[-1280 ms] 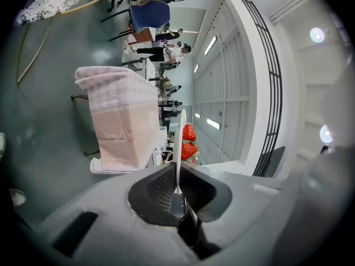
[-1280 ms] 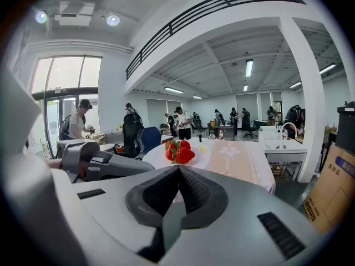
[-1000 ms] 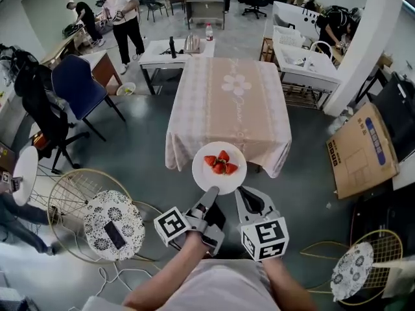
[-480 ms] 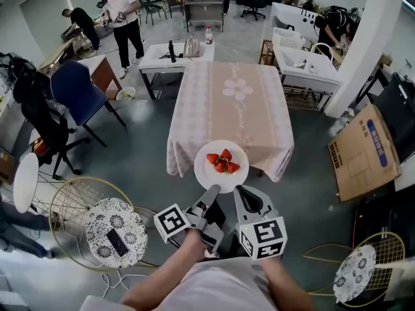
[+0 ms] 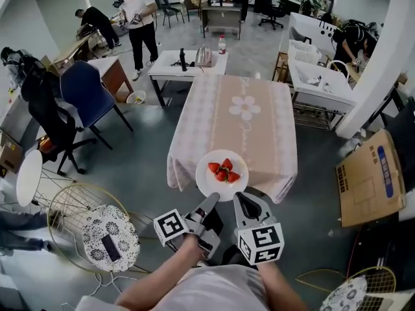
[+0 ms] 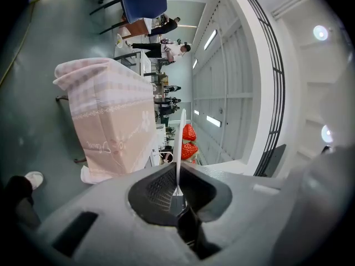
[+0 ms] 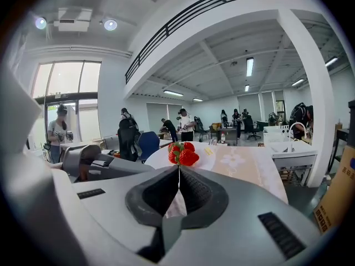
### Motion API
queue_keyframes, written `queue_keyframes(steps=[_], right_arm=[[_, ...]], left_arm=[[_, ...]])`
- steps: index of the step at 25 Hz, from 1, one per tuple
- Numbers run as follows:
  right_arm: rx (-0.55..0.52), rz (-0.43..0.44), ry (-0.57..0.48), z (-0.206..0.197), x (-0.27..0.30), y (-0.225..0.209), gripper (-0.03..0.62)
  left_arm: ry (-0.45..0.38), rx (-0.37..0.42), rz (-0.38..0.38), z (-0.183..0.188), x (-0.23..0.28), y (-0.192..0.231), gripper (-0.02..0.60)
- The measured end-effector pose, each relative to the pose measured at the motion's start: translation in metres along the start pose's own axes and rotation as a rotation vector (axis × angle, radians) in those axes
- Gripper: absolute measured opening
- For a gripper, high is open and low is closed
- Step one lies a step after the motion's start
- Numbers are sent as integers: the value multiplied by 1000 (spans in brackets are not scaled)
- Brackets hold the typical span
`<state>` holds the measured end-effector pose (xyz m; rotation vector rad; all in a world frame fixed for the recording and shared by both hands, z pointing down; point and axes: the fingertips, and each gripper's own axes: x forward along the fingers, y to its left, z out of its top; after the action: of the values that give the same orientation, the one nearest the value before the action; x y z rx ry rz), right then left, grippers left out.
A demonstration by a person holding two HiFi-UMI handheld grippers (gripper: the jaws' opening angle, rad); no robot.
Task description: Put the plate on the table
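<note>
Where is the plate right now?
Head view, centre: the plate hangs by its near rim between the left gripper and right gripper, at the near edge of the table.

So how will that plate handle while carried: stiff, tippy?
Likely stiff: the plate looks flat though pinched only at its near rim. Probably front-heavy, since it juts out beyond the left gripper and right gripper. The strawberries sit loose, so a tilt may roll them off.

A pink flower-printed tablecloth point(image 5: 224, 131) covers the table point(image 5: 272, 109) on the grey floor point(image 5: 139, 157).
</note>
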<state>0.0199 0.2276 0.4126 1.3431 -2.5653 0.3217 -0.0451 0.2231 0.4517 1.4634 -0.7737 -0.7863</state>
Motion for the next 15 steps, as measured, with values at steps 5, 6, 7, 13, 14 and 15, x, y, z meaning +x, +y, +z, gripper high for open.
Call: queue_keyframes(steps=[5, 6, 7, 13, 14, 15], right_arm=[[-2, 33, 8, 13, 15, -46, 5], [-6, 38, 7, 16, 18, -56, 5], [-7, 45, 7, 18, 20, -65, 5], [12, 100, 15, 21, 29, -111, 5], [13, 107, 14, 21, 30, -118, 5], [14, 113, 12, 21, 31, -124, 5]], left_arm=[[-29, -8, 17, 1, 44, 0, 18], [-38, -9, 19, 1, 53, 0, 18], [-47, -9, 21, 1, 62, -1, 18], [-81, -11, 48, -13, 106, 2, 18], [-84, -10, 55, -15, 111, 4, 18], [-90, -10, 61, -15, 116, 5, 18]])
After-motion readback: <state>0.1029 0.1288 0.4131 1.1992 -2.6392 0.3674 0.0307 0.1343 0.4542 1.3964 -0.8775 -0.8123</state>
